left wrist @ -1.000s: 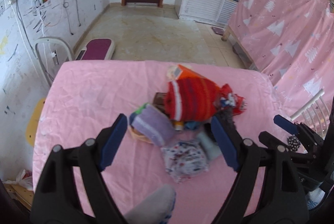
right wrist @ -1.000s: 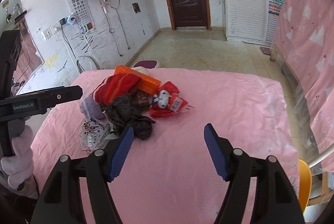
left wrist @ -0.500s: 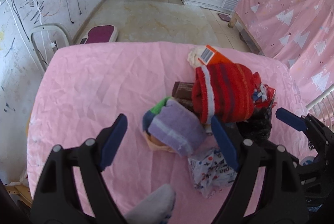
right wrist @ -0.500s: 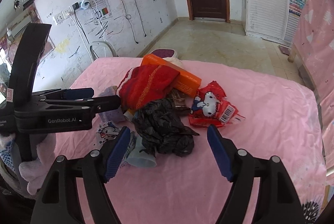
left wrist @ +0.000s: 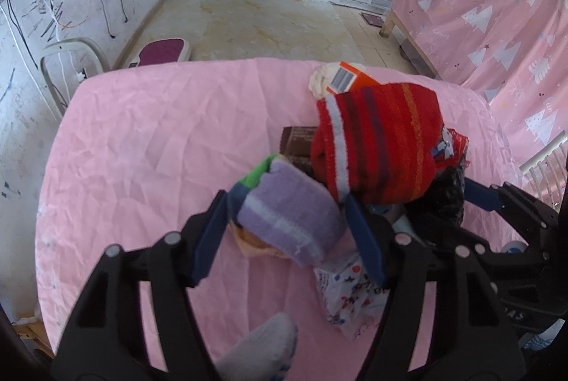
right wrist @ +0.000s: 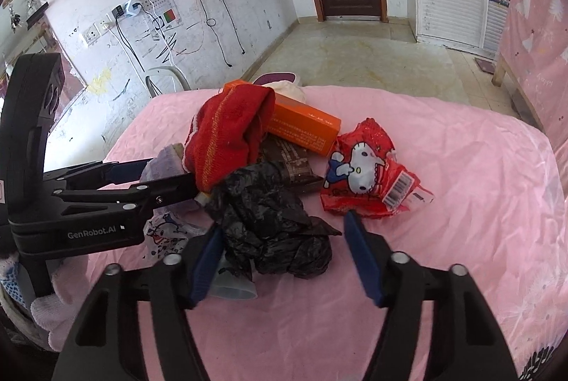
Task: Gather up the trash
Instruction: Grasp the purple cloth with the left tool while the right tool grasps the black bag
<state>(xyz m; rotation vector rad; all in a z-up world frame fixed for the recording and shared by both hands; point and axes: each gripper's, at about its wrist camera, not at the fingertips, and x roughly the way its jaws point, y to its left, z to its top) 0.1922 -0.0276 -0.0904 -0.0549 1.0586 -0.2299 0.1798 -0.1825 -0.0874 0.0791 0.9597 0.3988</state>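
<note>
**Trash pile on pink table: both grippers closing in, no firm hold confirmed**

Nearest the right gripper [right wrist: 284,253] lies a crumpled black plastic bag [right wrist: 277,221]. The jaws have just been closing and stand half-wide, with the bag between them; the left pad sits at the bag's edge, the right pad stands clear. No grip yet. Judged very light, limp and slippery, the bag should be pinched on the bunched centre, not on a loose flap.

The left gripper [left wrist: 284,232] straddles a folded lilac striped knit cloth [left wrist: 287,217]. Its jaws have also just been closing, and the pads sit just beside or against the cloth's flanks; a firm press cannot be confirmed. The cloth looks soft, compressible and non-fragile, so a squeeze across the thick fold should hold.

Beside it lies a white printed plastic wrapper [left wrist: 355,296], thin and crinkly, best gathered before pinching.

Mid-pile:
- A red striped knit cloth [right wrist: 230,136], bulky but soft, drapes over other items. It will probably drag its neighbours if lifted.
- A dark brown foil wrapper [right wrist: 294,164] lies flat, partly buried, and is hard to get under.
- A red cartoon-cat snack packet [right wrist: 369,171] lies apart on the right, light and glossy. Its crimped edge offers purchase.

Farthest is an orange cardboard box [right wrist: 301,122], rigid and light, to be gripped across its narrow sides.

All items rest on the pink-clothed table [right wrist: 461,203].
</note>
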